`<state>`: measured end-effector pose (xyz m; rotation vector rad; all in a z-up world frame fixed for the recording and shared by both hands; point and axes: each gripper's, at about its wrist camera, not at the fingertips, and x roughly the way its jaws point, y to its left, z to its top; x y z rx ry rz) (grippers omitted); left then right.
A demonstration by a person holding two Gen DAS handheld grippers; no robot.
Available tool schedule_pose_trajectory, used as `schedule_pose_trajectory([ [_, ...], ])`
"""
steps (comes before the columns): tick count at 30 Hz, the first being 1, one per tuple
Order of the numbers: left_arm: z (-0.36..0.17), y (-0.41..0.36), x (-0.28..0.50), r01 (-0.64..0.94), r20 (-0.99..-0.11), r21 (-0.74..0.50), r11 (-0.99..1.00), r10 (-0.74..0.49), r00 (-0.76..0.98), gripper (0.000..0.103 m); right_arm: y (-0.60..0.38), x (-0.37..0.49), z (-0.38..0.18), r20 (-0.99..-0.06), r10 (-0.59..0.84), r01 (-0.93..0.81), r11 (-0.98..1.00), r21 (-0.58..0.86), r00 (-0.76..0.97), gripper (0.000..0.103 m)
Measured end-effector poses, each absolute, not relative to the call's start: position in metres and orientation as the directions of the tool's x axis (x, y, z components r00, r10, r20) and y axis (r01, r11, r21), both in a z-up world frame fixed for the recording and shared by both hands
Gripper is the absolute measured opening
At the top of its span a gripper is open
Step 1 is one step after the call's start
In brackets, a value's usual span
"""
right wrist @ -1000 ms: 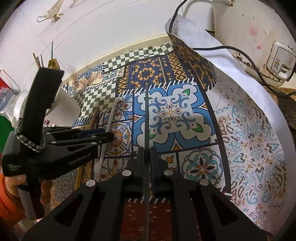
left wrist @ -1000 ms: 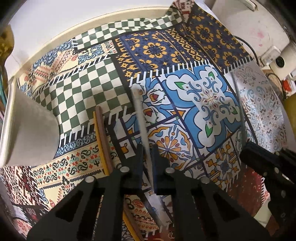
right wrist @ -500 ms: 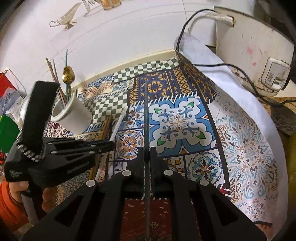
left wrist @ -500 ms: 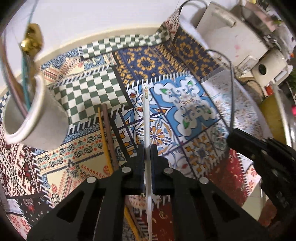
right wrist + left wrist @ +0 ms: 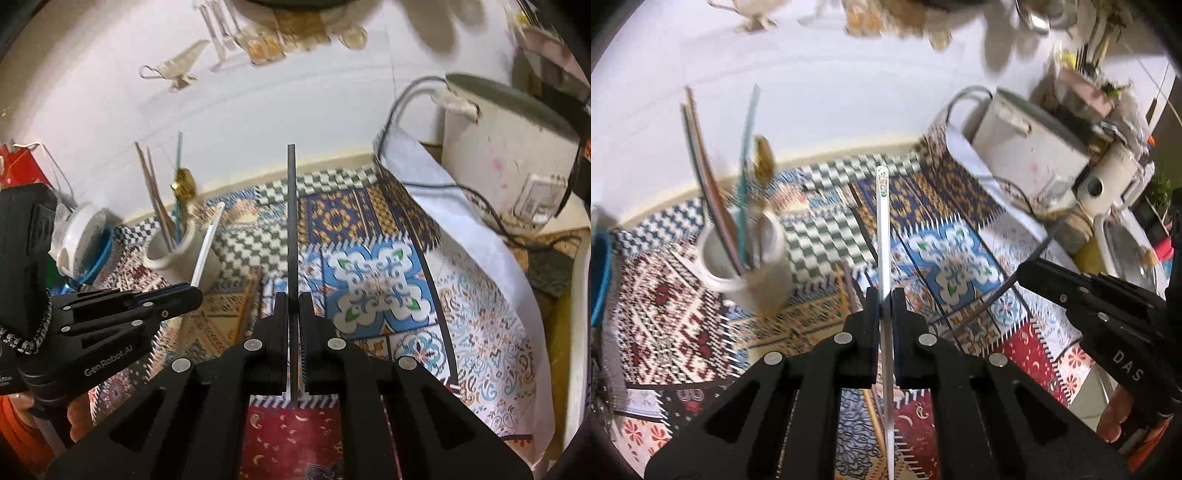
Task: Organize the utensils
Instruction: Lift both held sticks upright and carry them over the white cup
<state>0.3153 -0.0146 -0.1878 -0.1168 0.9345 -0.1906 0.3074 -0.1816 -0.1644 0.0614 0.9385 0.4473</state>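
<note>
At the bottom centre of the left wrist view, the left tool (image 5: pixel 885 299) is seen clamped tight on a white chopstick (image 5: pixel 883 236), which runs straight up the frame from between the jaws to a decorated tip. At the bottom centre of the right wrist view, the right tool (image 5: pixel 294 302) is likewise closed hard on a dark chopstick (image 5: pixel 291 221), held along its line. Both tools are tilted downward over the patterned mat (image 5: pixel 683 314) that covers the bench. In the right wrist view the left tool is seen at the left edge with fingers of a hand (image 5: pixel 79 417) wrapped under its grip; the two tools are held apart.

Just beyond the left tool's jaws, two brown chopsticks (image 5: pixel 846 284) lie on the mat. Farther, in the left half of the frame, a white cup (image 5: pixel 746 266) stands upright on the mat with several sticks and a gold spoon (image 5: pixel 762 160) in it. Open mat is left in the middle. At the upper right a white appliance (image 5: pixel 1030 147) with a cord is set by the wall, where the mat's edge curls up.
</note>
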Motion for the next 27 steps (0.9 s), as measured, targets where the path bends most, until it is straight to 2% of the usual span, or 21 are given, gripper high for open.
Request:
schedule_pose_trajectory([
  [18, -0.103, 0.068, 0.321, -0.081, -0.554, -0.173, 0.982, -0.029, 0.832, 0.004, -0.119, 0.315, -0.096, -0.655, 0.486, -0.487, 0.85, 0.201, 0.578, 0.005],
  [27, -0.096, 0.097, 0.358, -0.145, -0.501, -0.162, 0.976, 0.045, 0.864, 0.004, -0.089, 0.331, -0.079, -0.607, 0.548, -0.56, 0.805, 0.197, 0.575, 0.005],
])
